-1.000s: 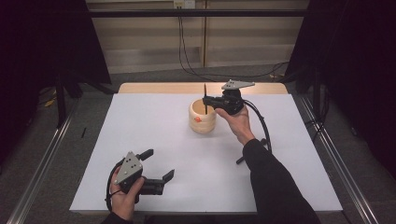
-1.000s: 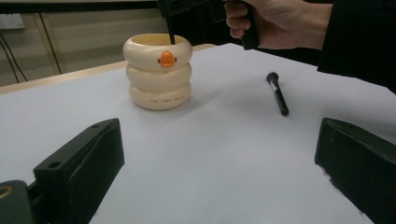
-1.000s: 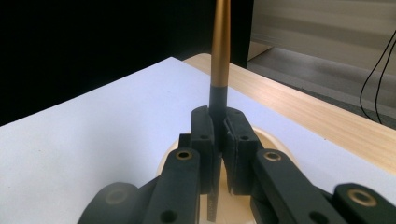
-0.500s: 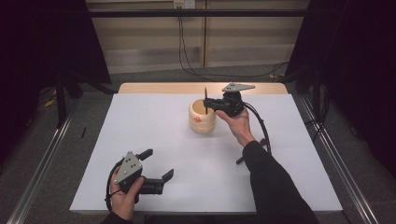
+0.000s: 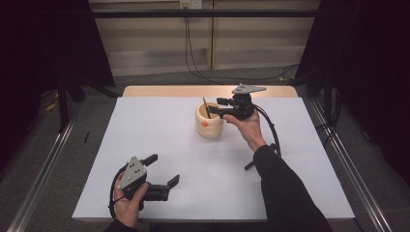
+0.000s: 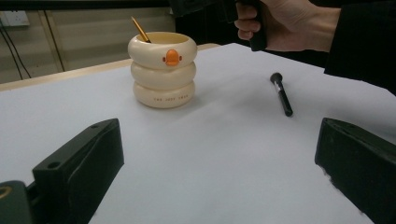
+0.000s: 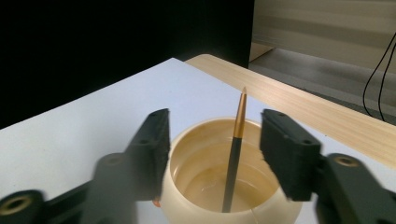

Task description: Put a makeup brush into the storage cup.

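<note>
A cream ringed cup [image 5: 210, 123] with an orange beak stands at the table's far middle. A dark brush with a gold tip [image 5: 206, 107] leans inside it. My right gripper [image 5: 218, 106] hovers just right of and above the cup's mouth. In the right gripper view, this gripper [image 7: 215, 119] is open, and the brush [image 7: 236, 149] stands between the jaws with a gap on each side, above the cup [image 7: 187, 196]. My left gripper [image 5: 163, 170] rests open and empty near the front left. From it I see the cup [image 6: 162, 70] and a black brush [image 6: 280, 93] lying on the sheet.
A white sheet [image 5: 145, 125] covers the table, with a wooden strip [image 5: 169, 91] bare along the far edge. The lying black brush [image 5: 249, 164] sits beside the person's right forearm. The right gripper's cable [image 5: 273, 133] trails down the right side. Dark curtains flank the table.
The gold-tipped brush has gone lower and now leans inside the cup. The right gripper has shifted slightly right. The left gripper has not moved.
</note>
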The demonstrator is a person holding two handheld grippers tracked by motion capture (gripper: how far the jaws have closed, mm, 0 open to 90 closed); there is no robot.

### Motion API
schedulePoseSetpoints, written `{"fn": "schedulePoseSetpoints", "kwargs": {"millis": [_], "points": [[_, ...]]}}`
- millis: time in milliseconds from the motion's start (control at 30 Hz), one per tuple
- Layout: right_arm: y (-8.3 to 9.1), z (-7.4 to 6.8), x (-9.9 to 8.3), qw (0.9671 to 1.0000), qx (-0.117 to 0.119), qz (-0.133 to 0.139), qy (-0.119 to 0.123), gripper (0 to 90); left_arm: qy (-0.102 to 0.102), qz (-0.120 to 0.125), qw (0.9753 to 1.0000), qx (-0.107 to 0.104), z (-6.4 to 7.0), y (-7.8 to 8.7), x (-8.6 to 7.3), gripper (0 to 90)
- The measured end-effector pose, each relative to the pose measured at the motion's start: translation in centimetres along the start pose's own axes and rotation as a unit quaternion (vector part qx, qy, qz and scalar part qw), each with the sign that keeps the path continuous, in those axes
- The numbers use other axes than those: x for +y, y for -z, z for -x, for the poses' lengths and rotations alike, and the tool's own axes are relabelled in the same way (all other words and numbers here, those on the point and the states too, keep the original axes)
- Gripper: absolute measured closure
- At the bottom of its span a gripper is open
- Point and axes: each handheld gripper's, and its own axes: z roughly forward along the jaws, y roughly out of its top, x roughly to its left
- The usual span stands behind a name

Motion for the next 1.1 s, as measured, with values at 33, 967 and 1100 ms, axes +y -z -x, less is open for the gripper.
{"fn": "schedulePoseSetpoints", "kwargs": {"millis": [33, 967, 1100], "points": [[0.1, 0.0, 0.0, 1.0, 0.001, 0.0, 0.0, 31.3, 0.0, 0.0, 1.0, -0.001, 0.0, 0.0, 0.0, 1.1], [3.3, -0.5, 0.2, 0.9994, -0.027, 0.02, -0.004, 1.9, 0.005, 0.003, 1.0, 0.002, -0.2, 0.0, 0.0, 1.3], [4.2, -0.7, 0.2, 0.9989, -0.04, 0.026, -0.002, 3.1, 0.011, 0.004, 0.9999, 0.007, -0.2, 0.1, 0.0, 1.2]]}}
